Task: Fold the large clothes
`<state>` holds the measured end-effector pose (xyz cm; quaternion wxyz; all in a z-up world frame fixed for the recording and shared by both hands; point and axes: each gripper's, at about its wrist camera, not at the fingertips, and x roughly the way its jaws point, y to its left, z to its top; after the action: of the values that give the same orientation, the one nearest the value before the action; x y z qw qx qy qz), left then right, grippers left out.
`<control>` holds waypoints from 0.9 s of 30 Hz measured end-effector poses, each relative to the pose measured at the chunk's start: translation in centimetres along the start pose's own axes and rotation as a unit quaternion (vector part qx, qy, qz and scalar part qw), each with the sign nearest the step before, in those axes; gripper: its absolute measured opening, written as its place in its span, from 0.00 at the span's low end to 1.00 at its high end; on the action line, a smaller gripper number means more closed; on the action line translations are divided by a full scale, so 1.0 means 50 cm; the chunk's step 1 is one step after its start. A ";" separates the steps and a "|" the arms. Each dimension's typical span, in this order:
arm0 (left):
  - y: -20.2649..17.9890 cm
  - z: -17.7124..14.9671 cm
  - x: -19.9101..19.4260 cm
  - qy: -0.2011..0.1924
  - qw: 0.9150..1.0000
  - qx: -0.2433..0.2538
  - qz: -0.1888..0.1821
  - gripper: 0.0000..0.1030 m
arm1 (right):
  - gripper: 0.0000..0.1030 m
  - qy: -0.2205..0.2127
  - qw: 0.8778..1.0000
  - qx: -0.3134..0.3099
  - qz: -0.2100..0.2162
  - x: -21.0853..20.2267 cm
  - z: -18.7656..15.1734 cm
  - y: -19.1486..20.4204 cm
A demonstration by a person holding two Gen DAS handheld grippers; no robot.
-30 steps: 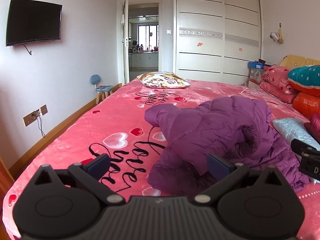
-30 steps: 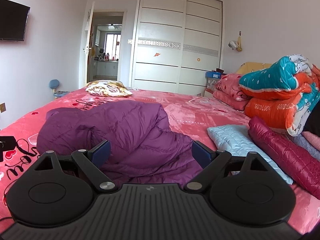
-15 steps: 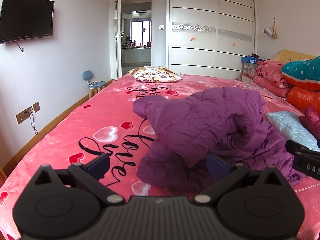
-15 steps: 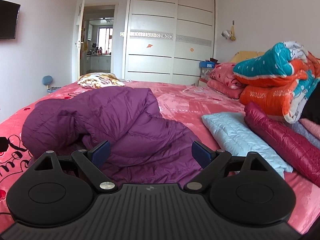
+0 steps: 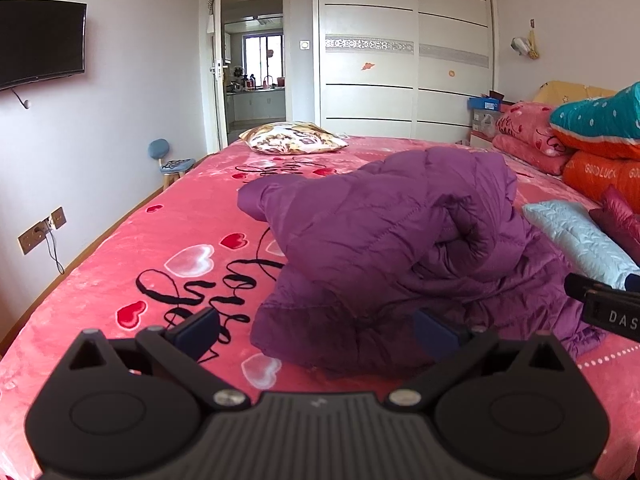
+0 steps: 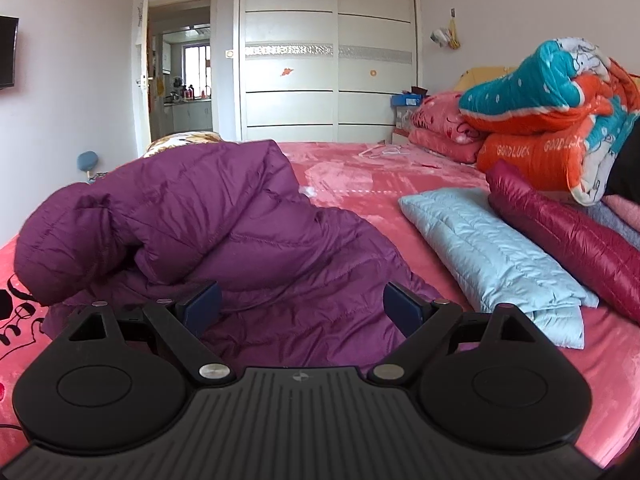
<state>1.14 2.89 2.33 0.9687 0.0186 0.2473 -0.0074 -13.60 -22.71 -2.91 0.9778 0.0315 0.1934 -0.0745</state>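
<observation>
A purple puffer jacket (image 5: 392,240) (image 6: 224,240) lies crumpled in a heap on the pink bed (image 5: 132,248). My left gripper (image 5: 316,332) is open, just short of the jacket's near hem, with nothing between its fingers. In the right wrist view my right gripper (image 6: 300,308) is open low over the jacket's near edge, holding nothing. The right gripper's tip (image 5: 600,304) shows at the right edge of the left wrist view, beside the jacket.
A folded light-blue padded garment (image 6: 492,260) and a dark red puffer jacket (image 6: 568,240) lie right of the purple one. Stacked quilts (image 6: 560,120) and pink pillows stand at the headboard. A patterned cushion (image 5: 296,142) lies at the far edge. Wardrobe (image 5: 404,60) beyond.
Both grippers have come lower and nearer to the purple jacket, which now fills more of each view. Both stayed open. The jacket has not moved.
</observation>
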 end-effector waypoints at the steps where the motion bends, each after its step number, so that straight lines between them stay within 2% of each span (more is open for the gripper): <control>1: -0.001 -0.001 0.003 0.000 1.000 0.002 -0.001 0.99 | 1.00 0.001 1.000 0.001 -0.001 0.002 -0.002 -0.002; 6: -0.019 -0.010 0.021 -0.001 1.000 0.023 0.006 0.99 | 1.00 0.016 1.000 0.024 0.000 0.022 -0.011 -0.027; 11: -0.042 -0.013 0.041 -0.019 0.998 0.065 0.014 0.99 | 1.00 0.030 0.999 0.042 -0.009 0.047 -0.027 -0.049; 17: -0.054 -0.005 0.065 -0.037 0.996 0.083 0.021 0.99 | 1.00 0.046 0.997 0.067 -0.015 0.080 -0.040 -0.081; 24: -0.063 0.002 0.110 -0.043 0.995 0.087 0.030 0.99 | 1.00 0.065 0.994 0.091 -0.006 0.102 -0.050 -0.084; 27: -0.059 0.004 0.134 -0.037 0.997 0.070 0.022 0.99 | 1.00 0.077 0.993 0.093 0.001 0.114 -0.058 -0.078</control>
<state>7.07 -0.13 -0.81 0.9734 0.0915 0.2100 -0.0043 -10.08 -27.05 -7.89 0.9529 0.1281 0.2602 -0.0885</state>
